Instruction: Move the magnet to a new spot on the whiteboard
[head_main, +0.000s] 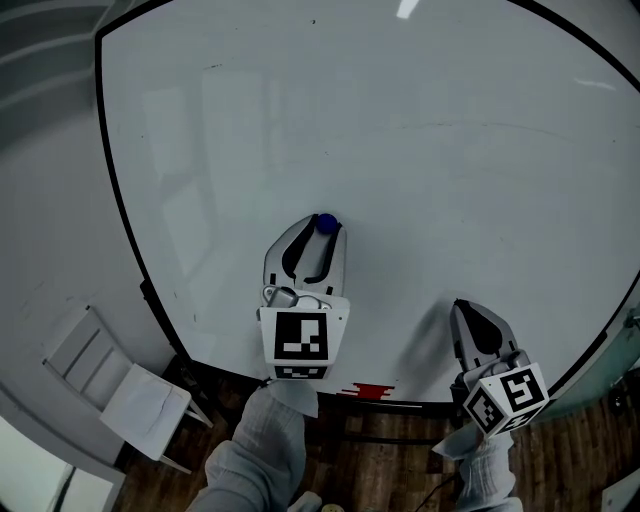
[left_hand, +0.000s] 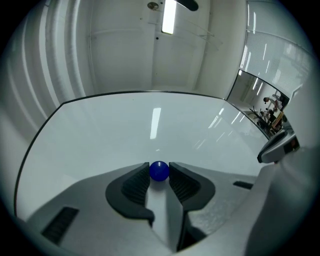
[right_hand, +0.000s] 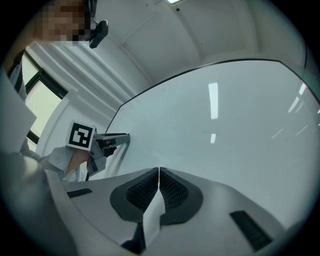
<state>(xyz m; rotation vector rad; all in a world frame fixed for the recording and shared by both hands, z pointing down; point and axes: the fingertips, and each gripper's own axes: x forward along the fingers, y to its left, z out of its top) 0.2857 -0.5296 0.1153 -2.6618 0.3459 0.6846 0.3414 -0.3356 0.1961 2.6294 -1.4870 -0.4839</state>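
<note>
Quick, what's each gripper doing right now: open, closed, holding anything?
Left gripper: closed on the blue magnet.
Right gripper: closed, holding nothing.

Black-rimmed whiteboard (head_main: 420, 120), mostly bare.
One small blue magnet (head_main: 326, 223) sits just off centre toward 8 o'clock; a red object (head_main: 368, 391) lies at the 6 o'clock rim.

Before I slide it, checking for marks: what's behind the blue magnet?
Plain whiteboard all around. The magnet, gripped by the left gripper, hides the patch directly behind it.
</note>
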